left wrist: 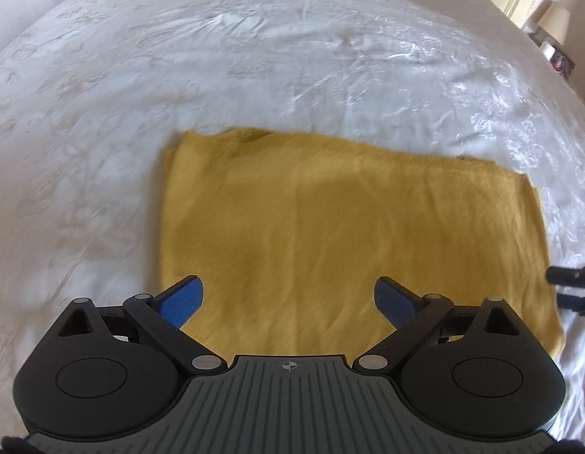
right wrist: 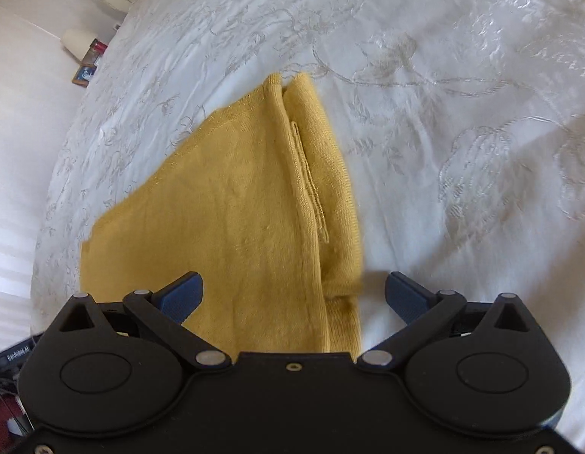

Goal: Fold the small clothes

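Blue-padded left gripper (left wrist: 288, 297) and right gripper (right wrist: 294, 295) both spread wide, pinching nothing, hovering over near edge of yellow garment (left wrist: 330, 234). Already folded flat on white embroidered bedspread (left wrist: 254, 56), layered edges visible along right side. Risk: careless pinch catching only top layer, pulling fold apart.

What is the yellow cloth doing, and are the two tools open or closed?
Yellow cloth: folded in layers, lying flat on the bedspread, not held.
Left tool: open, above the cloth's near edge, holding nothing.
Right tool: open, above the cloth's layered edge, holding nothing.
White bedspread: spread out, slightly wrinkled.
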